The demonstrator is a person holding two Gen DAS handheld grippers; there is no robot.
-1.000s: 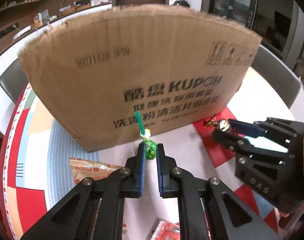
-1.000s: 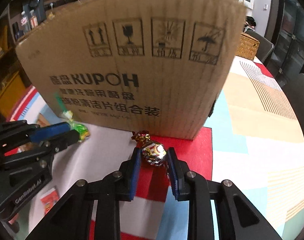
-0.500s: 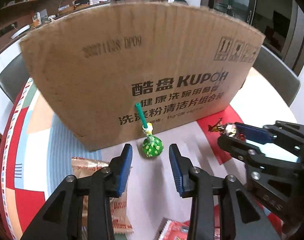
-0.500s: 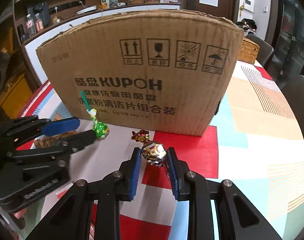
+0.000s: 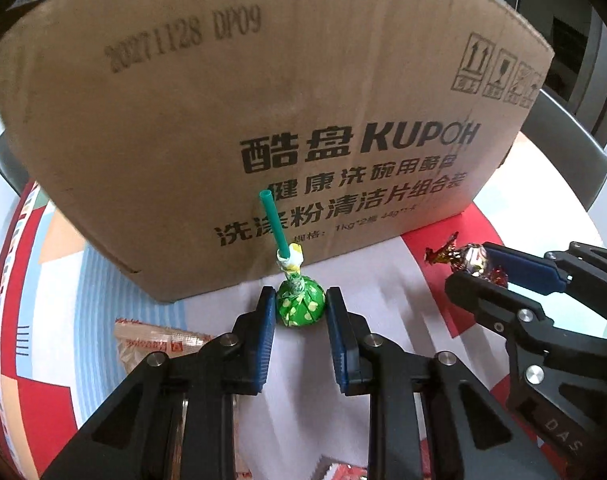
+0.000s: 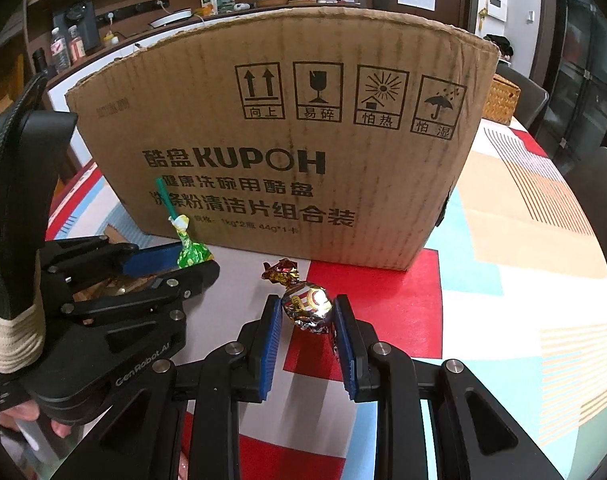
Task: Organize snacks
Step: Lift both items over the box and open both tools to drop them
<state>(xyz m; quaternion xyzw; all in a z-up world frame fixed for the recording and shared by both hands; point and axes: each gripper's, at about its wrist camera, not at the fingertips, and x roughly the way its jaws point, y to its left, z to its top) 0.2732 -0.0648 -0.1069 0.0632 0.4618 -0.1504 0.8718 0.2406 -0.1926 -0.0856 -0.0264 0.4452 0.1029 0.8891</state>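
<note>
A green-wrapped lollipop (image 5: 300,306) with a green stick stands upright on the table in front of a big cardboard box (image 5: 263,100). My left gripper (image 5: 299,300) is closing on its round head, and both blue pads touch its sides. In the right wrist view the same lollipop (image 6: 191,254) shows in the left gripper (image 6: 179,260). My right gripper (image 6: 307,308) is shut on a foil-wrapped candy (image 6: 308,306), held just above the red patch of the tablecloth. In the left wrist view that candy (image 5: 473,258) sits at the right gripper's tips (image 5: 475,268).
The cardboard box (image 6: 303,140) stands close behind both grippers. A tan snack packet (image 5: 155,344) lies left of the left gripper and a red packet (image 5: 343,472) lies near the bottom edge. A wicker basket (image 6: 499,98) and dark chairs (image 6: 599,200) stand at the table's far right.
The left jaws let go of the lollipop and spread wide, then came together again around its round head. The right gripper kept its grip on the foil candy.
</note>
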